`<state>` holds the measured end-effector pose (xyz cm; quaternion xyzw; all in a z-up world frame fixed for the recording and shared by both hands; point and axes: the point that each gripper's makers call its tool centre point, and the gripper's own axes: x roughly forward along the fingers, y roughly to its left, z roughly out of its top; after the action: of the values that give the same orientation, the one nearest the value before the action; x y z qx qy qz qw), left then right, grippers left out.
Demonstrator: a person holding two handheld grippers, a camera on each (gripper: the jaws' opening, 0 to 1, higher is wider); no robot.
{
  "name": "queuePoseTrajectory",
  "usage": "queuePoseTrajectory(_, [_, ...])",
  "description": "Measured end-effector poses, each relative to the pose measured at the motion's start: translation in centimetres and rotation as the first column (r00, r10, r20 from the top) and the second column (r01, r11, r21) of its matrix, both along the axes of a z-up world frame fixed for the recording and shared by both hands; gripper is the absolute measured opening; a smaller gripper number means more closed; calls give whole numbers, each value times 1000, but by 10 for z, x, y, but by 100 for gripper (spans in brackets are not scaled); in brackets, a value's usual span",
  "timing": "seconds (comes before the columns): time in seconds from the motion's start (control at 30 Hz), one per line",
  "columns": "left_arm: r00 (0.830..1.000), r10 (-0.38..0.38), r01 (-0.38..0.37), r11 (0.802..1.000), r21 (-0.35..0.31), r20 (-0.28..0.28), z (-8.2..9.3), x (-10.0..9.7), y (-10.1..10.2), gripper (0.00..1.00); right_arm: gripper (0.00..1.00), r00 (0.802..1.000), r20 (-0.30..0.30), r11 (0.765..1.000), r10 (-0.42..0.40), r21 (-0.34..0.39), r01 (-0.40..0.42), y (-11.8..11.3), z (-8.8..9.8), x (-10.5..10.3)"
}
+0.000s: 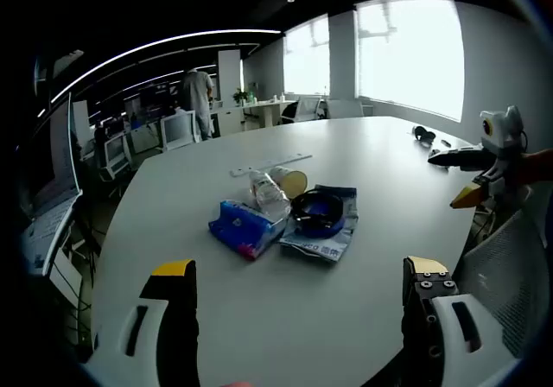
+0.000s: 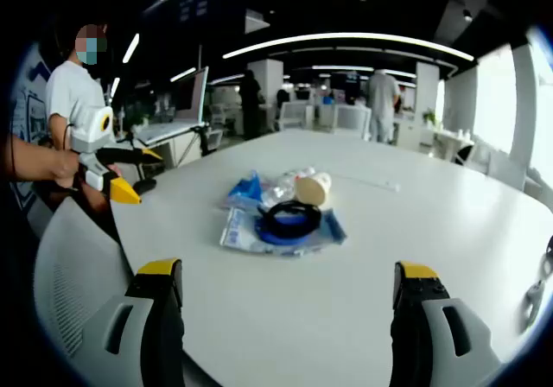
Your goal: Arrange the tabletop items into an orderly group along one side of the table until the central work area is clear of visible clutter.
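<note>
A small heap lies in the middle of the white table (image 1: 216,318). It holds a blue packet (image 1: 240,229), a clear plastic bottle (image 1: 266,193), a tan paper cup (image 1: 292,181) and a black-and-blue ring (image 1: 318,212) resting on a silvery pouch (image 1: 327,242). My left gripper (image 1: 300,268) is open over the near table edge, short of the heap, with nothing between its jaws. From the opposite side I see the ring (image 2: 289,220), pouch (image 2: 246,236), packet (image 2: 246,188), bottle (image 2: 281,187) and cup (image 2: 313,188). My right gripper (image 2: 288,271) is open and holds nothing.
A white strip (image 1: 270,164) lies beyond the heap. A small black item (image 1: 423,133) sits near the far table edge. Grey mesh chair backs stand by the table (image 1: 510,275) (image 2: 78,266). Each gripper shows in the other's view (image 1: 456,178) (image 2: 141,175). People stand among desks behind.
</note>
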<state>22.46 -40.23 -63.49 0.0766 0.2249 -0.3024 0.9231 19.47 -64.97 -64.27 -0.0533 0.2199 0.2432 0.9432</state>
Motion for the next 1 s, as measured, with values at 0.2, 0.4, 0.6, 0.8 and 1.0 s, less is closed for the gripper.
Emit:
queuePoseTrajectory(0.2, [1000,3,-3,1000,-5,5,2,0,0,100,100,1000,0,1000,2,-2,-2,0,0,0])
queuePoseTrajectory(0.4, [1000,3,-3,1000,-6,4,2,0,0,100,100,1000,0,1000,4,-1,-4,1,1,0])
queuePoseTrajectory(0.6, [1000,0,0,1000,-7,4,3,0,-1,100,100,1000,-3,1000,4,-1,-4,1,0,-1])
queuePoseTrajectory(0.8, [1000,1,-1,1000,-6,5,3,1,0,100,100,1000,-3,1000,7,-2,-7,2,1,-1])
queuePoseTrajectory(1.0, [1000,3,-3,1000,-7,5,3,3,0,100,100,1000,-1,1000,11,-3,-11,3,1,0])
